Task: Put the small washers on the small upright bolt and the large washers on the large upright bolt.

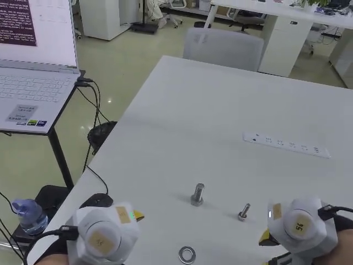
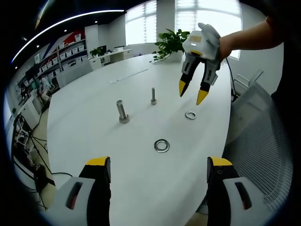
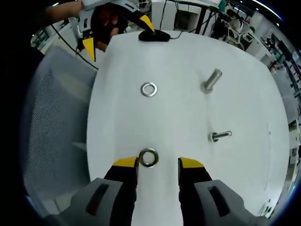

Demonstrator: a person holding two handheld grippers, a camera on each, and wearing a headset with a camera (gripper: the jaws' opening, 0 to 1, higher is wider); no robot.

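white table (image 1: 231,105): large bolt (image 1: 197,195) and small bolt (image 1: 243,212) both upright, near each other, shafts bare. first washer (image 1: 187,254) lies flat near the front edge, in front of the large bolt, between the two grippers. second washer (image 3: 148,157) lies flat further toward the right-hand side. which washer is the larger, cannot tell.

around: power strip (image 1: 287,144) well behind the bolts. black mouse (image 3: 154,36) at the table's left edge, near the left gripper. laptop (image 1: 33,72) on a stand and water bottle (image 1: 27,215) off the table to the left. grey chair (image 1: 223,48) at the far end. open table between the grippers and the bolts.

left gripper (image 2: 159,162): fingers wide apart, empty. first washer ahead of them, roughly centred in the gap.

right gripper (image 3: 158,163): fingers apart, gap narrower, empty. second washer sits in the gap, closer to its left finger. the left gripper view shows these tips raised over the table, clear of the washer.

room: bare surface all round bolts and washers. table edge close behind both grippers, mesh chair (image 3: 51,108) just beyond it.
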